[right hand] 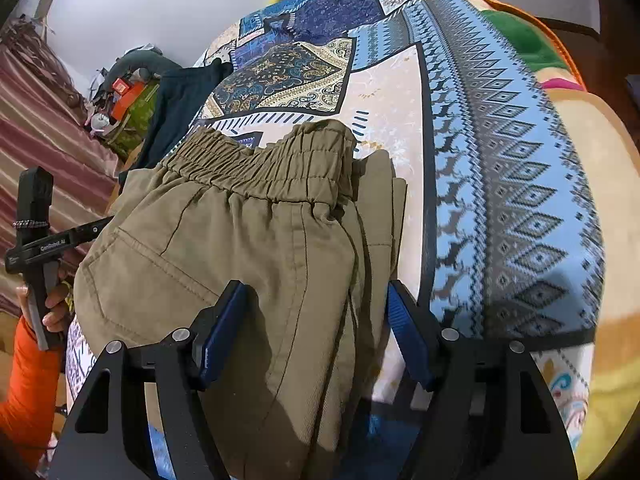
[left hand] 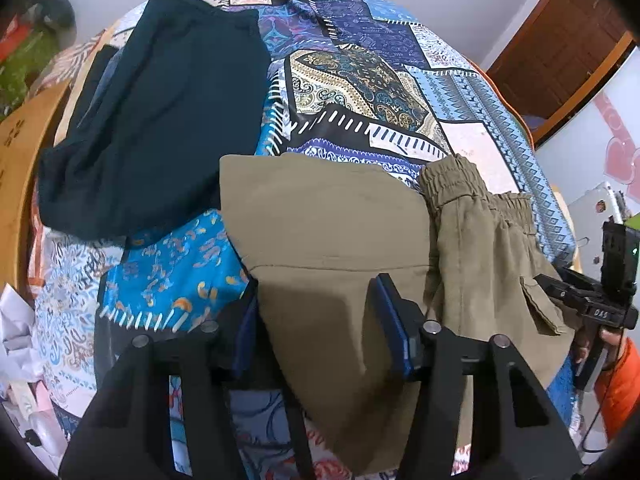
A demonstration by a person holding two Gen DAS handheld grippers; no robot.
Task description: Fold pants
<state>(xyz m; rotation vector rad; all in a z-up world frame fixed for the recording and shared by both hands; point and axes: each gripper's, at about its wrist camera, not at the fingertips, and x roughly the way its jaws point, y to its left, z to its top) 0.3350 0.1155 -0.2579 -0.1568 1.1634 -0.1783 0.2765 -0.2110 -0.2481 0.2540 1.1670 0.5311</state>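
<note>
Both hand-held grippers, left and right, stood apart over the khaki pants, waistband at twelve o'clock from the right.

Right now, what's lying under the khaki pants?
The khaki pants rest on the patchwork bedspread, which shows all around them. A dark teal garment lies beside them, apart. Whatever sits directly beneath the pants is covered.

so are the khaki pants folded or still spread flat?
Partly folded. The khaki pants lie doubled lengthwise on the bedspread, and the waistband is bunched in stacked layers. Whether they are folded further, cannot tell.
</note>
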